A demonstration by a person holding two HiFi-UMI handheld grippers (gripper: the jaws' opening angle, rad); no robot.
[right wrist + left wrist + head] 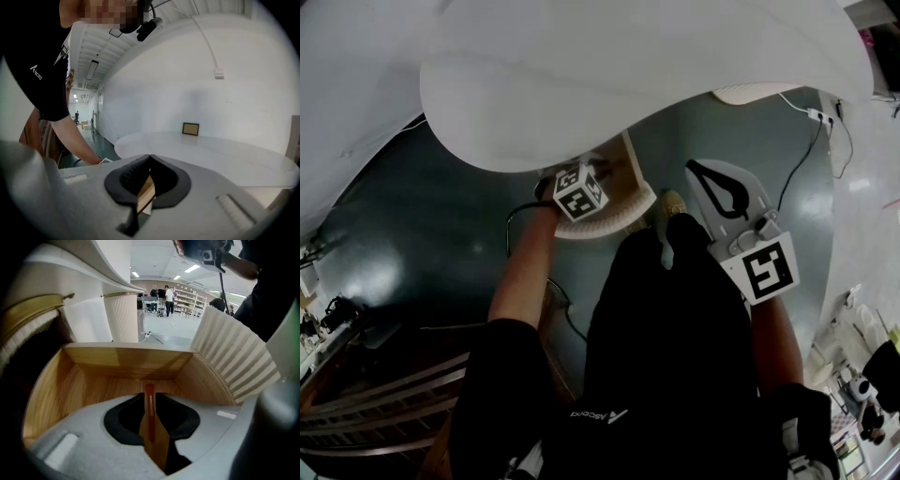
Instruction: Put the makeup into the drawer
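The drawer (117, 359) under the white table stands pulled out, its wooden inside bare. A thin red makeup stick (149, 420) lies lengthwise in the gap of my left gripper (151, 401). Wood shows on both sides of the stick, so the pads do not press on it and the jaws are open. From the head view, only the left gripper's marker cube (579, 192) shows, low over the drawer (623, 214); its tips are hidden. My right gripper (700, 171) hangs to the right of the drawer, away from it. Its tips (150, 158) meet with nothing held.
The white tabletop (581, 75) overhangs the drawer. The drawer's ribbed white front (234, 357) curves along the right, and a ribbed table leg (124, 317) stands behind. A cable (517, 234) and a power strip (816, 114) lie on the dark floor. A small frame (191, 128) sits on the table.
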